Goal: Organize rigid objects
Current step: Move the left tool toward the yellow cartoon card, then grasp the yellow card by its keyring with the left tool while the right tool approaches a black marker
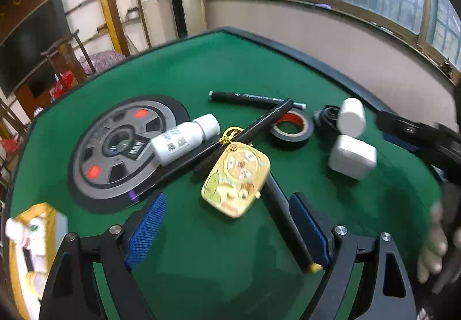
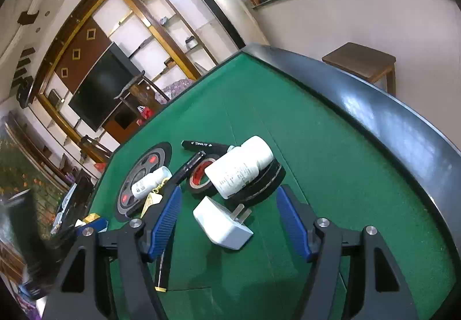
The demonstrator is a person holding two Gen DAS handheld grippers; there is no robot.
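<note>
Left gripper hovers over the green table, jaws spread wide, nothing between them. Just ahead lies the yellow keychain toy, resting on a long black pen. A small white bottle lies on the round grey disc. Black tape roll sits near the marker.

Right gripper is also wide open and empty. White charger plug lies between its fingers, probably not touching either. The bigger white bottle lies on its side on a black round thing, blurred in the left view.
</note>
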